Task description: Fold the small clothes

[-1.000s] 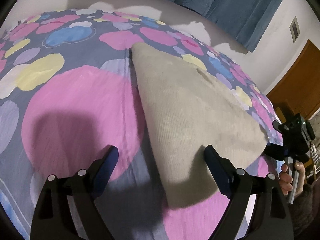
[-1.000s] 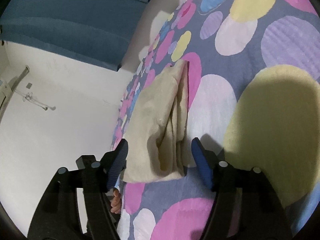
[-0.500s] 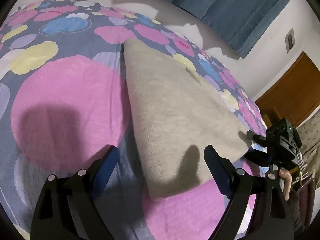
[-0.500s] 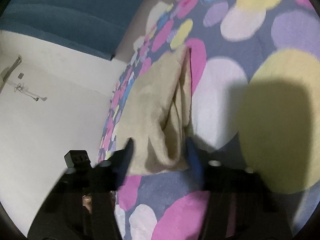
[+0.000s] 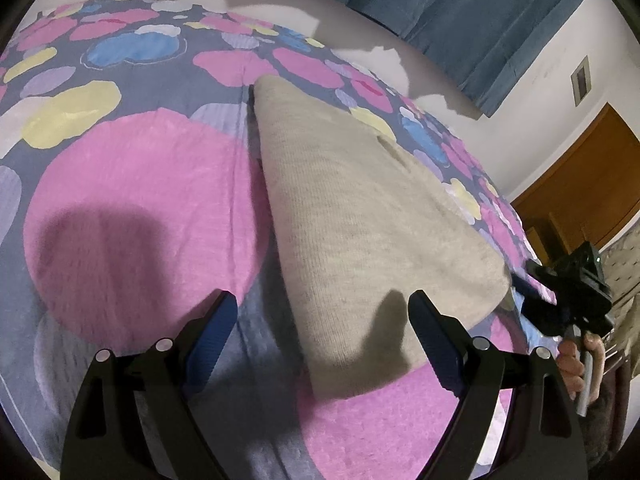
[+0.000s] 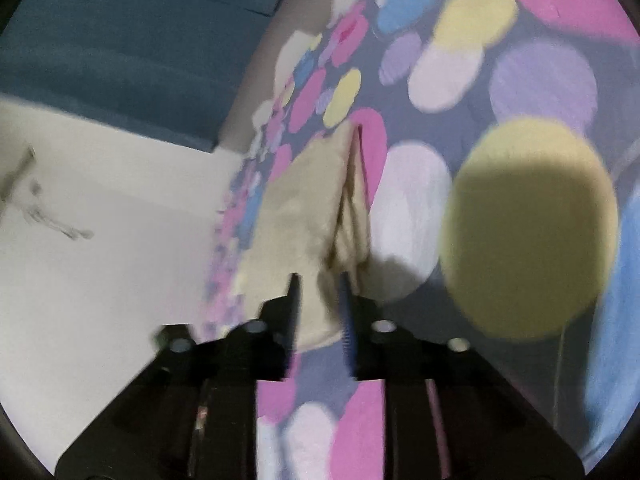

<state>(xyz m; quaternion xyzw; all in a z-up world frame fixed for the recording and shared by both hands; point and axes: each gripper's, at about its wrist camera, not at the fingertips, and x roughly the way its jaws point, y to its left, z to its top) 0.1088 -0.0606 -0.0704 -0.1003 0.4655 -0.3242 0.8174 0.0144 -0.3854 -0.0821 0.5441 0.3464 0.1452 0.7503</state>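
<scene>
Two handheld grippers work over a bed covered by a grey-blue bedspread [image 5: 132,216] printed with large pink, yellow, blue and lilac blobs. On it lies a beige ribbed knit garment [image 5: 352,216], already doubled over into a long tapering shape whose narrow end points toward the far edge of the bed and whose wide end lies close to the left wrist camera.

The left gripper [image 5: 322,316] hovers above the near, wide end of the garment with its black fingers and blue pads spread far apart; the cloth's near corner lies below and between them, but neither pad touches it. Its shadow falls on the big pink blob to the left and on the cloth itself.

At the right-hand corner of the wide end, the right gripper [image 6: 320,296] has the garment's edge between its fingers. Its jaws are closing, and in the blurred right wrist view the stacked beige layers fill the narrow gap between the two pads, which look pressed against the cloth. From the left wrist view that same black tool [image 5: 568,296] shows at the garment's corner, with the person's hand [image 5: 576,364] wrapped round its handle below.

In the right wrist view the fold shows as two thick layers with a dark crease running away between them.

Behind the bed hang dark blue curtains [image 5: 480,12] against a white wall [image 5: 544,80], and a brown wooden door [image 5: 592,184] stands at the right.
</scene>
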